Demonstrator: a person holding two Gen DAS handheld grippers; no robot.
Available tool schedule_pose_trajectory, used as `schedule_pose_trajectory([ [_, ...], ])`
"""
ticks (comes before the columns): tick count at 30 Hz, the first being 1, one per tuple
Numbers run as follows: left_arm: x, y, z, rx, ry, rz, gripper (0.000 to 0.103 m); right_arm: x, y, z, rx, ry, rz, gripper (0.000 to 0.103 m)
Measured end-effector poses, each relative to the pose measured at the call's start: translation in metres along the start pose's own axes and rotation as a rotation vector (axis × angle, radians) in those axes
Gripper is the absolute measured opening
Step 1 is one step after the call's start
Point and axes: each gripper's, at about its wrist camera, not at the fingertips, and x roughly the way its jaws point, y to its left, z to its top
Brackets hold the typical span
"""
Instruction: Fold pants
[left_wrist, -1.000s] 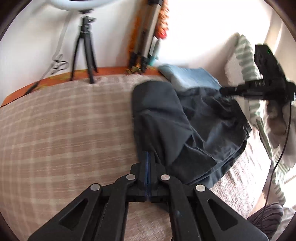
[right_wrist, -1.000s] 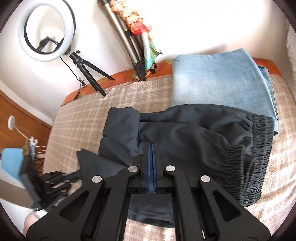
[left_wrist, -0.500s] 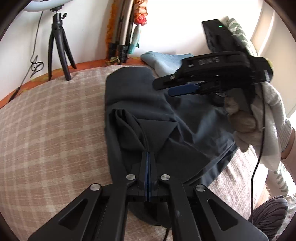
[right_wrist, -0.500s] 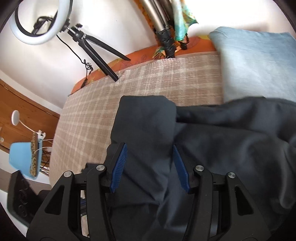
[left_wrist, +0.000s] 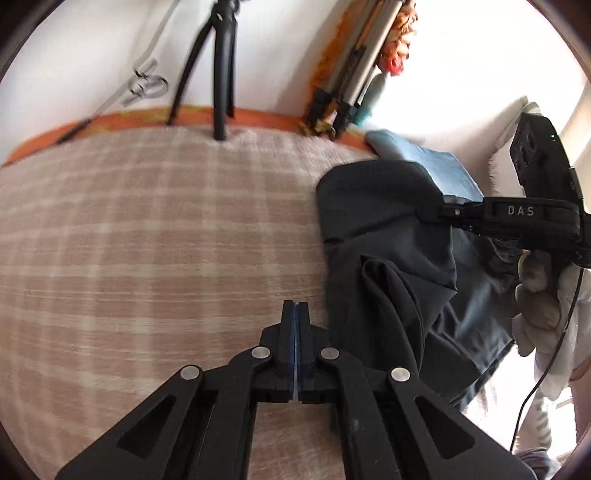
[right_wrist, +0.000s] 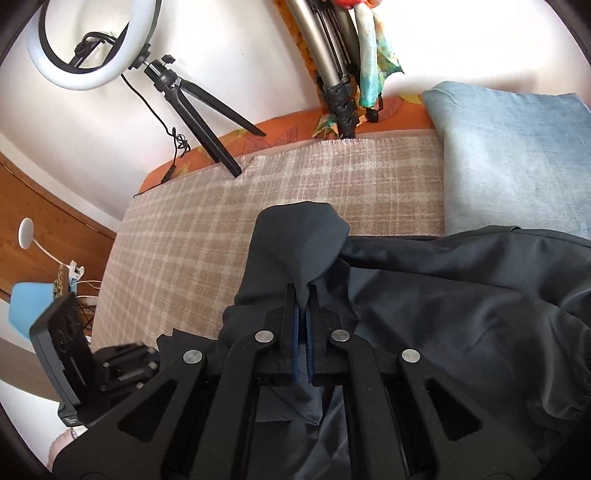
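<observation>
Dark grey pants (right_wrist: 461, 295) lie crumpled on a beige plaid blanket (right_wrist: 177, 236). My right gripper (right_wrist: 303, 291) is shut on a bunched fold of the pants, near the rounded end of a doubled-over leg, and cloth shows between its blue pads. In the left wrist view the pants (left_wrist: 384, 206) lie to the right. There the right gripper (left_wrist: 423, 213), held by a gloved hand (left_wrist: 535, 295), pinches their upper part. My left gripper (left_wrist: 295, 306) is shut with nothing in it. It hovers over bare blanket (left_wrist: 147, 240), just left of the pants' edge.
Folded light-blue jeans (right_wrist: 517, 147) lie at the blanket's far right, partly under the pants. A ring light on a small tripod (right_wrist: 85, 48) and a larger folded tripod with a scarf (right_wrist: 340, 74) stand along the orange far edge (right_wrist: 280, 129). Wooden furniture stands at the left.
The left gripper has slid left off the pants onto bare blanket, still shut. The right gripper opened over the folded leg, then shut on a bunch of its cloth.
</observation>
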Motion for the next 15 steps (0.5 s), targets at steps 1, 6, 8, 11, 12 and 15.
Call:
schedule_pose_trajectory([
  [1,0.004,-0.003,0.0,0.002,0.018,-0.039,0.0,-0.003,0.0,0.0,-0.002,-0.003,0.003,0.004],
  [6,-0.006,-0.05,-0.008,0.12,0.006,-0.194,0.0,-0.034,-0.005,0.007,0.005,-0.048,0.003,0.003],
  [8,-0.009,-0.077,-0.012,0.188,0.022,-0.222,0.0,-0.054,-0.01,0.008,0.012,-0.077,-0.002,0.003],
  [11,-0.007,-0.105,-0.01,0.226,0.036,-0.268,0.0,-0.094,-0.026,0.007,0.02,-0.127,-0.027,0.003],
  [12,-0.005,-0.109,-0.009,0.236,0.035,-0.272,0.0,-0.105,-0.032,0.007,0.023,-0.136,-0.036,0.003],
  [15,0.001,-0.134,-0.004,0.269,0.04,-0.297,0.0,-0.136,-0.053,0.006,0.014,-0.161,-0.116,0.003],
])
